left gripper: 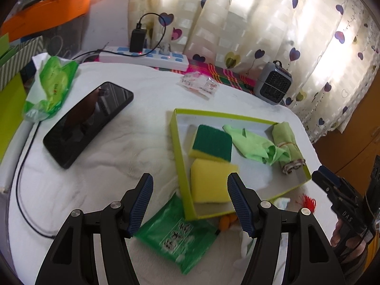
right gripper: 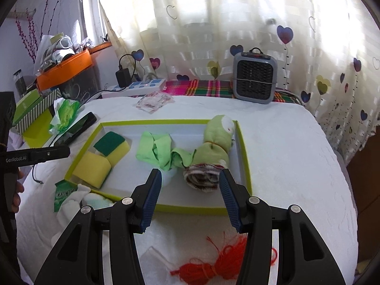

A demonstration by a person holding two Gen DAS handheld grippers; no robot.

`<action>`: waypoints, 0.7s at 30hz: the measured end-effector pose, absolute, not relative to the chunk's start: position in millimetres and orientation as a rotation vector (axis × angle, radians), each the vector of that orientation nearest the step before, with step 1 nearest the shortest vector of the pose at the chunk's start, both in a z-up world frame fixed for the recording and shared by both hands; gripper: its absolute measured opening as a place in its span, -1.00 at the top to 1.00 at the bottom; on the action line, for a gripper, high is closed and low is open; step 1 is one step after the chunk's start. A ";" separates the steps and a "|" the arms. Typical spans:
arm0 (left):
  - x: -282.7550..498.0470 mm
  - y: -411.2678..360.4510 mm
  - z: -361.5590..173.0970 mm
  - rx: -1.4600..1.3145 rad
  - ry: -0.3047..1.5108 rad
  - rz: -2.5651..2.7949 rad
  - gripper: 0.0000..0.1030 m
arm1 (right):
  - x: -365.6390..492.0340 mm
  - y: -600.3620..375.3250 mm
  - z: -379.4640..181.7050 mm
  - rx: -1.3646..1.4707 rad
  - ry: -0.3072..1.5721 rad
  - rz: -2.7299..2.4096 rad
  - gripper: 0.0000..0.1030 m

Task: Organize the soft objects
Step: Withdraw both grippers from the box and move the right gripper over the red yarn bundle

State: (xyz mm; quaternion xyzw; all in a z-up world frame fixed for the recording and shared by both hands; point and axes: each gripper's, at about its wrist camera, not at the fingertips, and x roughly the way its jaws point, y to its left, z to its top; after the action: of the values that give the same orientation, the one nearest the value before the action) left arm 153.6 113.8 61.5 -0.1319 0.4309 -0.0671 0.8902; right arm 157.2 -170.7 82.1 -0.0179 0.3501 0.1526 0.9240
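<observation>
Sitting just below the right gripper, the red yarn bundle is lying outside the green-rimmed tray, its long side running across; the right gripper is nearer to it, jaws spread and holding nothing; the left gripper is hanging spread and empty over the yellow sponge inside the tray.

I see a shallow green-rimmed cardboard tray on the white cloth holding 2 yellow foam sponges, one with its dark green scouring face up, a crumpled light green cloth, and a rolled green towel tied with a band.
</observation>
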 end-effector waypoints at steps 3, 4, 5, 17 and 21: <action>143.7 118.7 58.1 -0.281 0.897 -0.125 -0.26 | 147.9 -177.3 82.5 -0.020 0.713 0.312 0.00; 140.3 120.3 56.5 -0.286 0.897 -0.122 -0.26 | 145.4 -178.9 82.4 -0.017 0.714 0.311 -0.01; 137.5 121.5 54.3 -0.293 0.899 -0.123 -0.26 | 142.6 -180.5 82.1 -0.013 0.712 0.310 -0.01; 102.1 140.1 33.8 -0.386 0.908 -0.087 -0.26 | 106.0 -202.2 64.7 0.032 0.741 0.307 -0.14; 96.8 143.3 28.2 -0.417 0.911 -0.086 -0.26 | 94.5 -206.5 55.6 0.041 0.763 0.306 -0.16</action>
State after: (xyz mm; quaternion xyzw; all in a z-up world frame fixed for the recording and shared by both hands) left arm 96.8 143.3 28.2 -0.1999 0.4367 -0.0413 0.8761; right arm 94.5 -206.5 55.6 0.0200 0.3708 0.1489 0.9165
